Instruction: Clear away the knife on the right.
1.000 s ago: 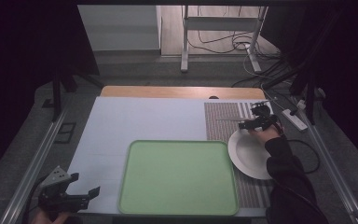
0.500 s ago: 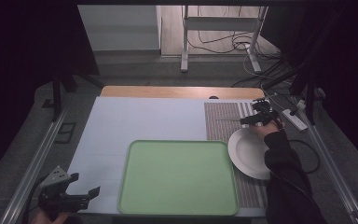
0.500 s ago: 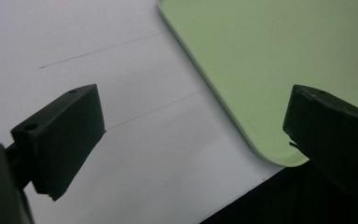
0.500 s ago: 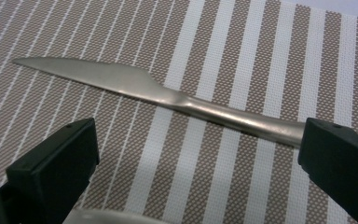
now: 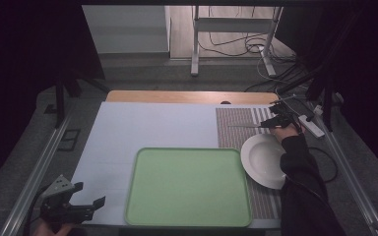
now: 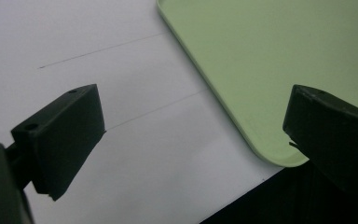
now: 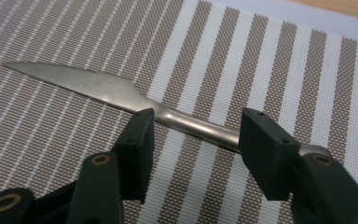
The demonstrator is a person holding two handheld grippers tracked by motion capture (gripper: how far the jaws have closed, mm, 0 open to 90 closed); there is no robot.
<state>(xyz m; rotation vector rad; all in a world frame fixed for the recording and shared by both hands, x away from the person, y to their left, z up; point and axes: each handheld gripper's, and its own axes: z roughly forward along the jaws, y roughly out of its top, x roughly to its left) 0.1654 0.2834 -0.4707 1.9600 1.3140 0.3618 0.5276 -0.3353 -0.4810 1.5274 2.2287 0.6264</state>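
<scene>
A metal table knife lies flat on the brown-and-white striped placemat, blade to the left. My right gripper is open, one jaw on each side of the knife's handle, just above the mat. In the high view the right gripper is at the placemat's far right corner, with the knife reaching left from it. My left gripper stands open at the table's near left corner, with nothing between its fingers. The left gripper looks down on the green tray's corner.
A white deep plate sits on the placemat by the person's right forearm. The green tray lies at the front middle on a white table cover. Cables and a power strip lie past the right edge.
My right gripper has moved slightly farther back and right, onto the knife's handle. The left gripper has stayed where it was.
</scene>
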